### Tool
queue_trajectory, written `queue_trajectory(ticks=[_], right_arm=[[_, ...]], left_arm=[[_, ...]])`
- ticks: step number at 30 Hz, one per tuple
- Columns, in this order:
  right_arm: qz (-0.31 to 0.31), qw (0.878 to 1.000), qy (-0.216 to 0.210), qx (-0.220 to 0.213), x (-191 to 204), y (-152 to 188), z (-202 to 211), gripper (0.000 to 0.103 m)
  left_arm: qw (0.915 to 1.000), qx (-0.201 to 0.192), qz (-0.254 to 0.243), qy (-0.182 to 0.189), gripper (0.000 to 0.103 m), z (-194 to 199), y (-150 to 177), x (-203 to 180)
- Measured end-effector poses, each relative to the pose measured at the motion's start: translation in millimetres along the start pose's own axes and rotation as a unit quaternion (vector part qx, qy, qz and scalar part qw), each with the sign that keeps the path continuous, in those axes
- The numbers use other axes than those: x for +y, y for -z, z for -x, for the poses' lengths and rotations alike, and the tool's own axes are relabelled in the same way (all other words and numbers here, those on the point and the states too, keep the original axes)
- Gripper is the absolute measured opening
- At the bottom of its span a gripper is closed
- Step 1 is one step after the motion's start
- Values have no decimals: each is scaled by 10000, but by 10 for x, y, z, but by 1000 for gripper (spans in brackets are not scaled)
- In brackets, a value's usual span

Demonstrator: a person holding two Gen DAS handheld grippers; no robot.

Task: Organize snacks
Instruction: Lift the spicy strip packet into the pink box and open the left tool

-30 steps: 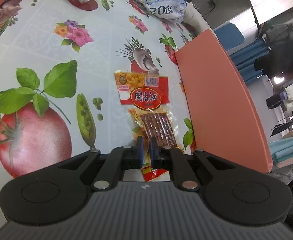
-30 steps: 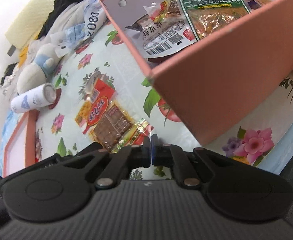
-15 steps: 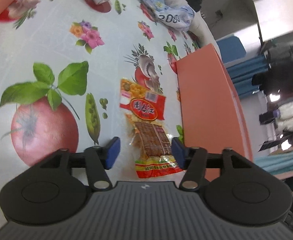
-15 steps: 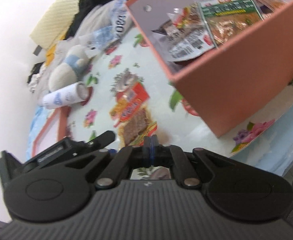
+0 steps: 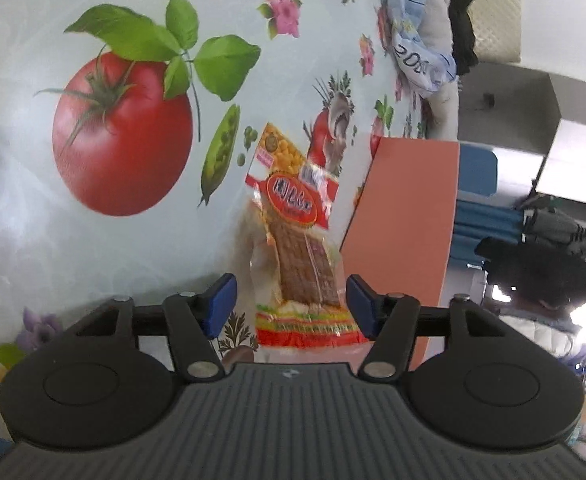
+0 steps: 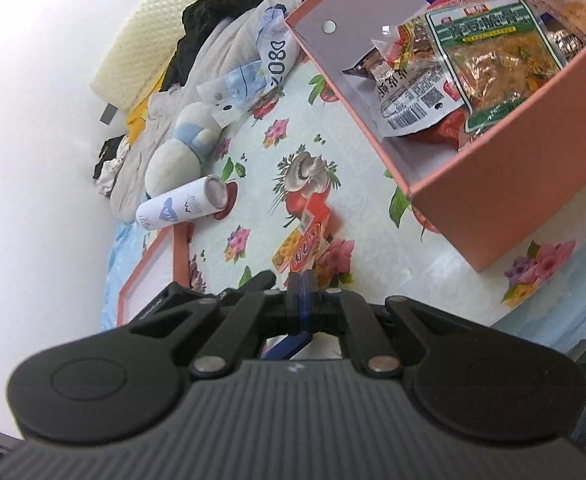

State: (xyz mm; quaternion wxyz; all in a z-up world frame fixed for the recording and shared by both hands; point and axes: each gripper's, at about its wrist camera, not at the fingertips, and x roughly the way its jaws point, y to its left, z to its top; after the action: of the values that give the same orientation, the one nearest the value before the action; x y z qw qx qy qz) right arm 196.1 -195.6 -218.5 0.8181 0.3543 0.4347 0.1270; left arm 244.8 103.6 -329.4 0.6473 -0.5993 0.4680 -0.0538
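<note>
A red and yellow snack packet [image 5: 297, 248] with a clear window over brown pieces lies on the fruit-print tablecloth, beside the pink box [image 5: 405, 216]. My left gripper [image 5: 289, 304] straddles its near end. The jaws are closing, and the blue pads [image 5: 221, 300] stand at either side without pressing on the packet. In the right wrist view the same packet [image 6: 309, 240] lies just beyond my right gripper [image 6: 301, 292], which is shut on nothing. The pink box [image 6: 513, 208] at the upper right holds several snack packets [image 6: 485, 60].
A white can [image 6: 181, 208] lies on its side at the far left of the table, beside a plush toy [image 6: 181, 156] and a heap of clothes. A flat pink lid [image 6: 149, 268] lies at the left. The table's edge runs past the box.
The left jaws went from nearly shut over the packet's end to wide apart, and that gripper rolled. The right gripper rose, still shut, and looks down on the box from higher.
</note>
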Motion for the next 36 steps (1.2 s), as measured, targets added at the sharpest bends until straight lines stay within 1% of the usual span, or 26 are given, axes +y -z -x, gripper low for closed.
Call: queue_trajectory(ticks=[1, 3, 4, 5, 6, 11, 14, 19, 24, 29, 33, 36], right_arm=[[-7, 10000, -13, 4, -4, 3, 20, 2], [35, 10000, -4, -10, -9, 7, 62, 2], [41, 10000, 7, -3, -15, 9, 67, 2], [28, 10000, 9, 21, -32, 8, 69, 2], [17, 10000, 18, 37, -50, 7, 63, 2], [48, 9999, 115, 112, -121, -6, 68, 2], [33, 9999, 12, 116, -145, -28, 139, 2], [95, 9995, -290, 4, -84, -113, 306, 3], [89, 9978, -575, -314, -9, -298, 525, 3], [216, 9946, -669, -763, 2, -580, 767, 3], [48, 9922, -681, -1043, -186, -860, 905, 3], [-52, 9914, -611, -1154, -370, -1028, 959, 3]], left_arm=[[10000, -19, 11, -18, 54, -15, 1, -5], [10000, -35, 65, 14, 41, -43, 21, 4], [10000, -29, 63, 41, 37, -61, 32, 2], [10000, -33, 28, 17, 25, -84, 46, 0], [10000, -64, -17, -39, 18, -100, 60, -11], [9986, -274, -449, -32, 9, -46, 147, -167], [9973, -355, -631, 74, 7, 50, 184, -327], [9909, -584, -1200, 154, 7, 225, 303, -742], [9829, -643, -1696, 306, 7, 285, 418, -1232], [9755, -523, -2093, 431, 7, 159, 536, -1705], [9691, -301, -2415, 416, 7, -135, 644, -2060], [9630, -129, -2674, 292, 7, -444, 713, -2264]])
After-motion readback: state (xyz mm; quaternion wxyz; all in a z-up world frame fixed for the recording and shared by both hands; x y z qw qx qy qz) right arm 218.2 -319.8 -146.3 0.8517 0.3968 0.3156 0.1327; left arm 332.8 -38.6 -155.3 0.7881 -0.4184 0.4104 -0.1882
